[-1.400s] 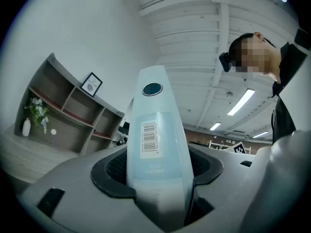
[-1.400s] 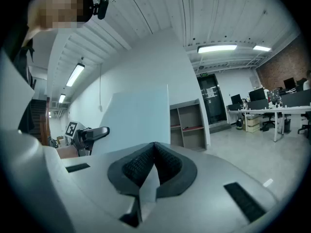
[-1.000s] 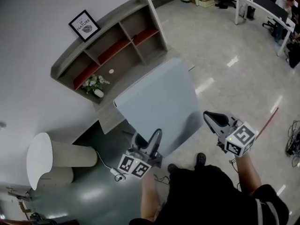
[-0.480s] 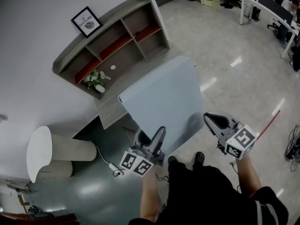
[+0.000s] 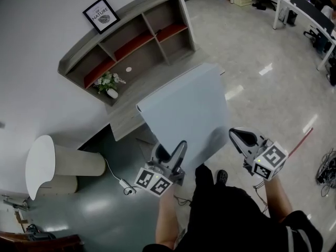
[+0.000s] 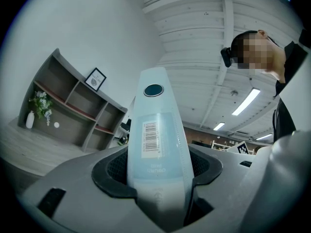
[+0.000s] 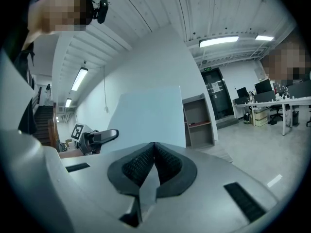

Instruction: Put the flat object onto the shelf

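Note:
A large flat pale blue board [image 5: 184, 112] hangs in front of me, held by its two near edges. My left gripper [image 5: 169, 152] is shut on its left edge; in the left gripper view the board [image 6: 156, 125] stands edge-on between the pads, with a barcode label on it. My right gripper [image 5: 236, 135] is shut on the right edge; the right gripper view shows a thin sliver of the board [image 7: 150, 115] pinched at the jaws [image 7: 154, 155]. Beyond the board, a grey shelf unit [image 5: 131, 41] with red-lined compartments stands against the white wall.
The shelf carries a framed picture [image 5: 101, 14] on top, and a vase of flowers [image 5: 107, 83] and a small white disc [image 5: 128, 69] lower down. A white round table [image 5: 50, 167] is at the left. Desks [image 5: 294, 4] stand at the far right. A cable lies on the floor [image 5: 118, 177].
The person has stepped a little toward the shelf, which now sits slightly nearer in the head view. Both grippers keep their hold on the board.

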